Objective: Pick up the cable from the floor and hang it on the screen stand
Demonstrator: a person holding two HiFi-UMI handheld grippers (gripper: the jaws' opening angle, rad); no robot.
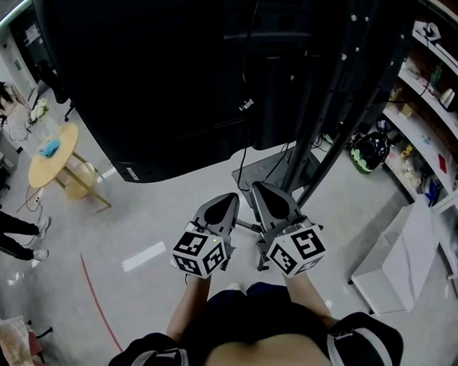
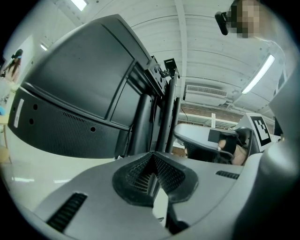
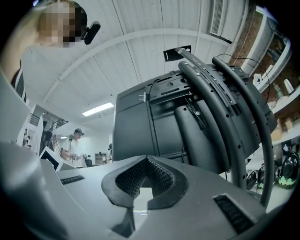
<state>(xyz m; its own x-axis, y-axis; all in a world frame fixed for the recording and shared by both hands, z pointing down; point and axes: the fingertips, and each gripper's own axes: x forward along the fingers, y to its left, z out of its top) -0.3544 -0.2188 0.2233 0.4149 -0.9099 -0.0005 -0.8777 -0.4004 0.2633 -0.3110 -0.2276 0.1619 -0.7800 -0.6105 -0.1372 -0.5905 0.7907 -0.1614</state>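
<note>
Behind screen: cable is seen hanging beside screen stand.
Left gripper: jaws are closed, nothing gripped.
Right gripper: jaws are closed, nothing gripped; held just beside left.

Screen, screen stand cropped by top edge.

A lab or workshop space: a large screen on a tall black screen stand, open shelves crowded with boxes and gear along the right wall, a bare grey floor marked with a red line, and strip lights in a white panelled ceiling
</note>
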